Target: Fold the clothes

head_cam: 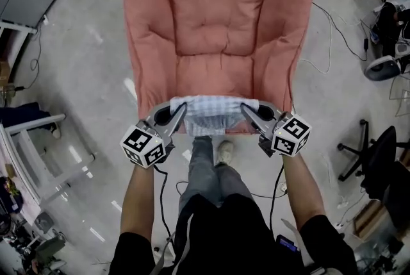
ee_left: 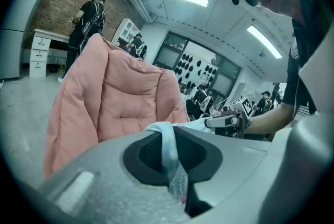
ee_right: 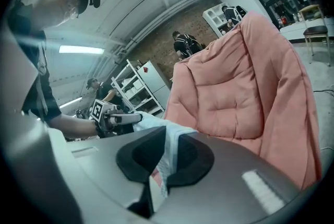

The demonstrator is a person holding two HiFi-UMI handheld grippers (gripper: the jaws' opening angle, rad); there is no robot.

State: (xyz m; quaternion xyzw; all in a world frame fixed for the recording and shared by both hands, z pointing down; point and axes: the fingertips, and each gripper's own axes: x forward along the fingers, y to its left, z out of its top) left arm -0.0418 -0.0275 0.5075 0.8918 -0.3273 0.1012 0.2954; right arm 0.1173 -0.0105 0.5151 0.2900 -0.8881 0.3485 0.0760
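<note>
"Checked cloth, pale blue and white: where is it?"

"I have it stretched between both tools, at the front edge of the salmon-pink quilted armchair. I cannot tell whether it rests on the seat."

"Left gripper?"

"Mine is clamped nearly shut on the cloth's left end, with fabric pinched between the jaws."

"Right gripper?"

"Closed just as tightly on the right end."

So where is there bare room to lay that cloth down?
The pink chair's seat is bare, between its padded sides, behind the cloth held at its front edge by the left gripper and right gripper. The floor between chair and white rack is bare. Cables and an office chair crowd the floor on the right.
</note>
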